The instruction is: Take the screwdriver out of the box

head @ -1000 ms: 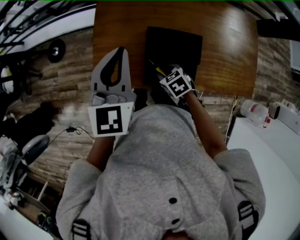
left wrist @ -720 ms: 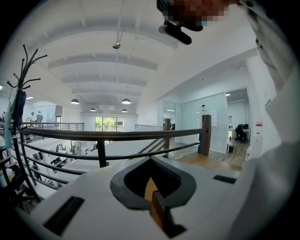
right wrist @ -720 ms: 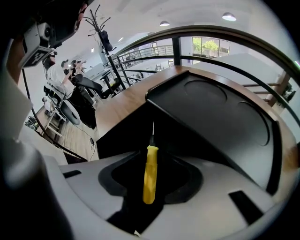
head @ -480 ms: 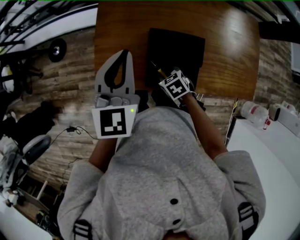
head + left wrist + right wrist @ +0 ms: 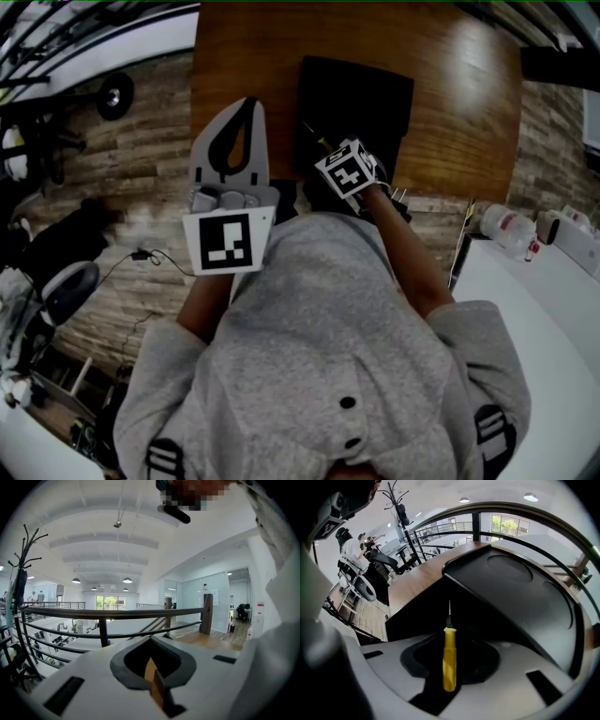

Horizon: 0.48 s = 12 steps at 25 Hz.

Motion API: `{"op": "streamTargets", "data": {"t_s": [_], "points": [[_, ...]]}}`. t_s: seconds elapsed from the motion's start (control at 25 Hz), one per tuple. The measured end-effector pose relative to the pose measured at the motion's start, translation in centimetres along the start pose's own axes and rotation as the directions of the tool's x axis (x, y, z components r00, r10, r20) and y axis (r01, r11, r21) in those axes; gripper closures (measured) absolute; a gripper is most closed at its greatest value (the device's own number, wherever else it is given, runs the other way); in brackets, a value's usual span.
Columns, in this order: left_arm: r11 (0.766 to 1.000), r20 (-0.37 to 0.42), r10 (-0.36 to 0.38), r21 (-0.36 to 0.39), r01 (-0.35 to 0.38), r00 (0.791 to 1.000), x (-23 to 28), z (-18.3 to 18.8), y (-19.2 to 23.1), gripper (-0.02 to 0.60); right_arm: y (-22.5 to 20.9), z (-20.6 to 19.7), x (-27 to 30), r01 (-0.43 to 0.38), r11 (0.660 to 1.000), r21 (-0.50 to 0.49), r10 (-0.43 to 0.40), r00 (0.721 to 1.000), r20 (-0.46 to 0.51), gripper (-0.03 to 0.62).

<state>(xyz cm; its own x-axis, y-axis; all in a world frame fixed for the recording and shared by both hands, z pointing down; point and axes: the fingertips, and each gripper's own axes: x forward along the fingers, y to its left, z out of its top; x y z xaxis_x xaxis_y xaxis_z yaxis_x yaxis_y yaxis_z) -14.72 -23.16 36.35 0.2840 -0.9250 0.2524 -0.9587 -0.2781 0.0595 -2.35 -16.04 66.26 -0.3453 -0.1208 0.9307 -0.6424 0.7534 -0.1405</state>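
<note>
A black box (image 5: 361, 89) lies open on the wooden table (image 5: 244, 56). My right gripper (image 5: 328, 155) points steeply down at the box's near left edge. In the right gripper view the yellow-handled screwdriver (image 5: 449, 658) lies in the slit between the jaws, its thin shaft pointing away over the box (image 5: 511, 588). The jaws have just been closing and now pinch the handle. A bit of the yellow handle (image 5: 322, 143) shows beyond the marker cube. My left gripper (image 5: 246, 105) hangs shut and empty at the table's left edge, away from the box.
A white table (image 5: 534, 300) with a bottle (image 5: 506, 220) stands to the right. Plank floor with cables and chair parts lies to the left. The left gripper view looks out past a dark railing (image 5: 117, 613) into a hall.
Both grippers stay almost where they were. The whole head view has shifted slightly, and the right gripper's marker cube has tilted a little.
</note>
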Motion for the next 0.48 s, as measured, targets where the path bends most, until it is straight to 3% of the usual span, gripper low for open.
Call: {"op": "streamTargets", "data": {"t_s": [0.28,0.48], "points": [[1.0,0.01,0.004,-0.009,-0.003,1.0,-0.18,-0.01,-0.31,0.569,-0.2,-0.39,0.12,0.065,0.996,-0.063,-0.068,0.997,-0.045,0.496],[1.0,0.007,-0.001,-0.01,0.001,1.0,-0.44,-0.21,-0.15,0.569,0.07,-0.22,0.44,0.048,0.997,-0.067,-0.052,0.997,-0.057,0.502]]}}
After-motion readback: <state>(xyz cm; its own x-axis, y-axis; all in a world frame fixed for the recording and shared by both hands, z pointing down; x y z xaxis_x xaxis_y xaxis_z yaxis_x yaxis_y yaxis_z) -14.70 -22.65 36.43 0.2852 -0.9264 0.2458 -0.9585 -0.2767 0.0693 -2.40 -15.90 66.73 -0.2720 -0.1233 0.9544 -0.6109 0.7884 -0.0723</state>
